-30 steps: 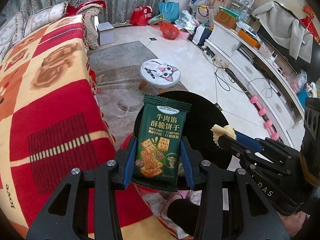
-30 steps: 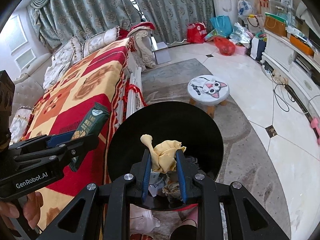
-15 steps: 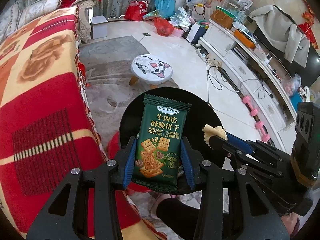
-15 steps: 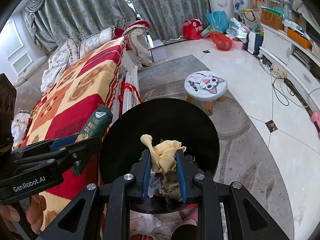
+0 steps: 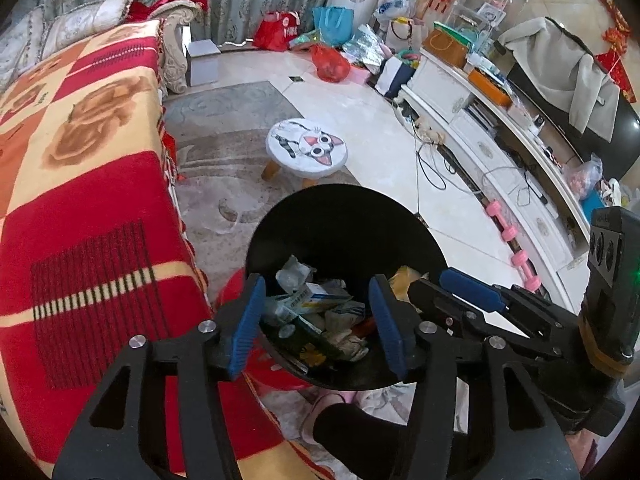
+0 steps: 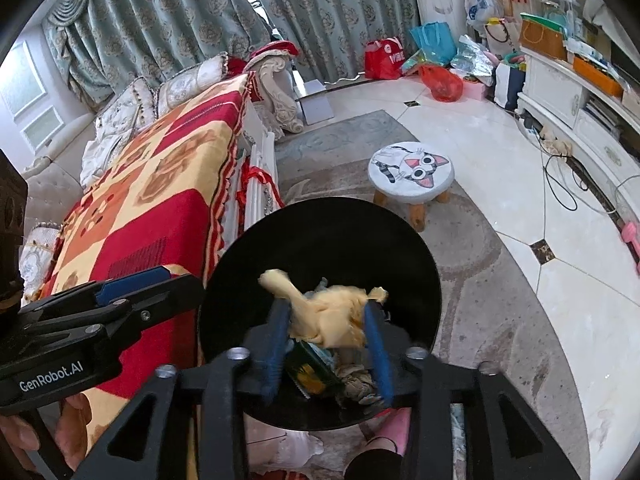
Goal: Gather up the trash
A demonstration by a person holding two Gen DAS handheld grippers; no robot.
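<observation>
My left gripper [image 5: 318, 330] opening with nothing between its pads, over the black bin [image 5: 344, 216], green biscuit packet [image 5: 308, 342] lying inside among trash, my right gripper [image 6: 326, 346] opening, yellow crumpled wrapper [image 6: 328, 316] blurred between its pads, cat stool [image 6: 412, 174] beyond.

Trash bin [image 5: 344, 220]: black.
Crumpled paper [image 6: 332, 316]: pale yellow.
Snack packet [image 5: 310, 344]: dark green, yellow print.
Gripper pads [image 5: 246, 322]: blue, on black frames.
Blanket [image 5: 80, 184]: red, orange and cream checks, brown roses.
Stool [image 5: 306, 148]: white, cartoon cat face.
Curtains [image 6: 168, 12]: grey-green damask.
Dumbbells [image 5: 512, 244]: pink.
</observation>
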